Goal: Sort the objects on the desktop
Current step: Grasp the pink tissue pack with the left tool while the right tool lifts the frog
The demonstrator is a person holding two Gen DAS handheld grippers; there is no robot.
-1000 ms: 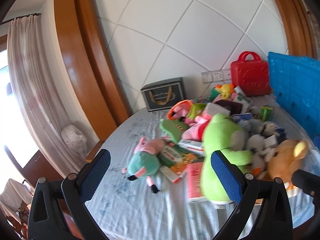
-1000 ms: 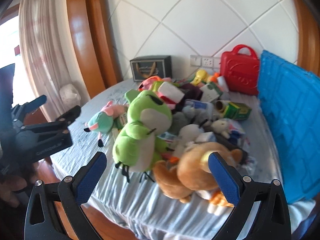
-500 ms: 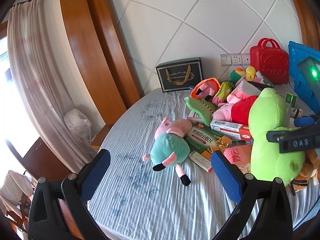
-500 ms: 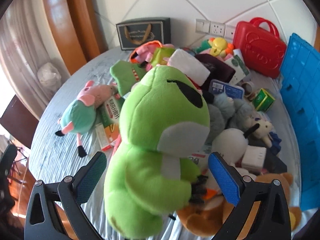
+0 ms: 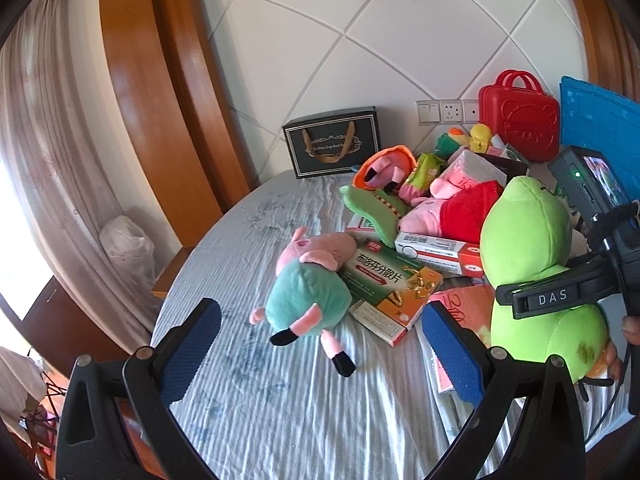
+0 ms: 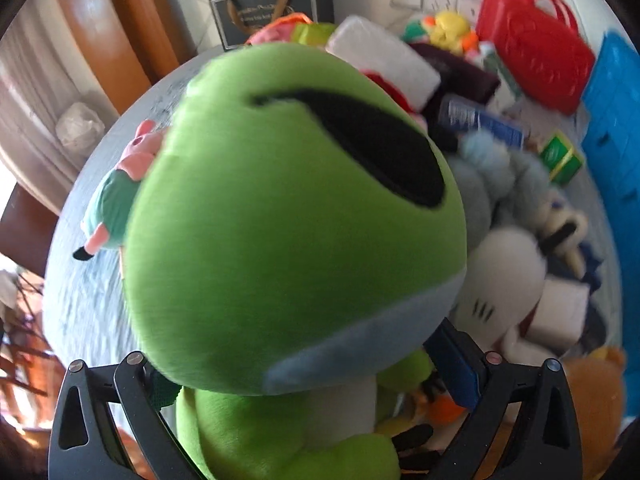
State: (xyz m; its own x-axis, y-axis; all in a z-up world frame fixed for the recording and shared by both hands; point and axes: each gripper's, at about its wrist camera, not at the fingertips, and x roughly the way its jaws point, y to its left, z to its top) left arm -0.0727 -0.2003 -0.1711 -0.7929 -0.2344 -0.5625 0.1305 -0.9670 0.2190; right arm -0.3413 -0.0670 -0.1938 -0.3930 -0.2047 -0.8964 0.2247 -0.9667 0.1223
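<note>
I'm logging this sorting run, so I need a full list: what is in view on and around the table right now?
Frog plush: 1, green, table's near edge, between the right gripper's fingers.
Pig plush: 1, teal body, pink head, lying left of the pile.
Medicine box: 1, green and orange, beside the pig.
Pig plush in red: 1, pink, mid-pile.
Gift bag: 1, black, against the wall.
Case: 1, red, back right.
Crate: 1, blue, right edge.
Bear plush: 1, brown, right of the frog.
Tablecloth: 1, pale blue.
Left gripper: open, empty.
Right gripper: open around the frog's neck.
</note>
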